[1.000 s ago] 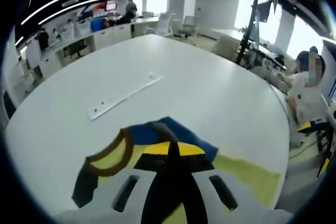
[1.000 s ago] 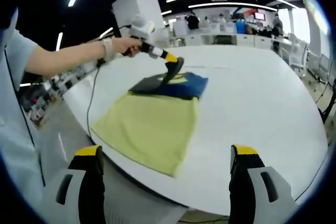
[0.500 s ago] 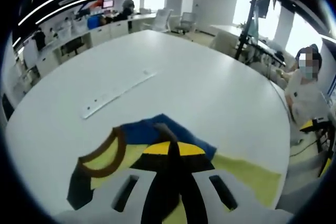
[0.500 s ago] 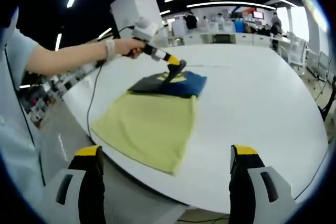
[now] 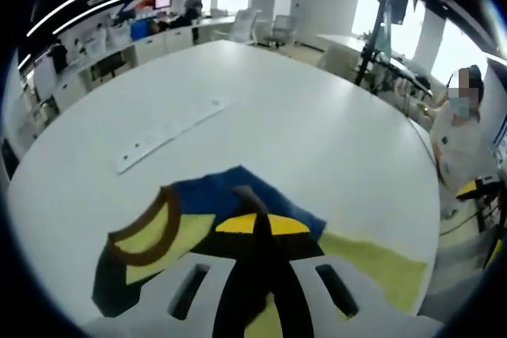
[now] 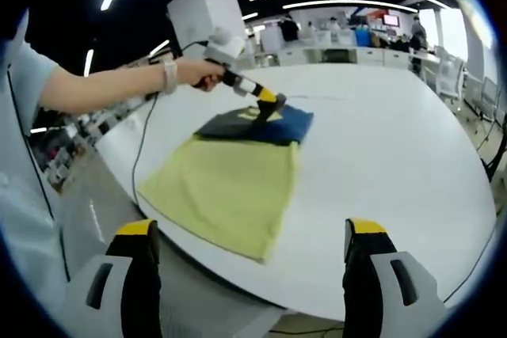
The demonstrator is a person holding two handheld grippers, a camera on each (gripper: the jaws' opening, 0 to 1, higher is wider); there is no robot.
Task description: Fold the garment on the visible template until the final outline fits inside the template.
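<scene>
My left gripper (image 5: 255, 223) pinches the garment (image 6: 230, 184) at its blue collar end on the tabletop (image 6: 396, 156); my right gripper (image 6: 249, 235), jaws wide, hangs off the garment's yellow hem.

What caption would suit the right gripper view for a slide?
Left gripper pinches the folded blue end of a yellow garment on a white table while the right gripper waits open.

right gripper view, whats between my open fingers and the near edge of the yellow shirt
Only a bare strip of white table, seen in the right gripper view; the right gripper hangs off the table's edge, short of the yellow garment.
</scene>
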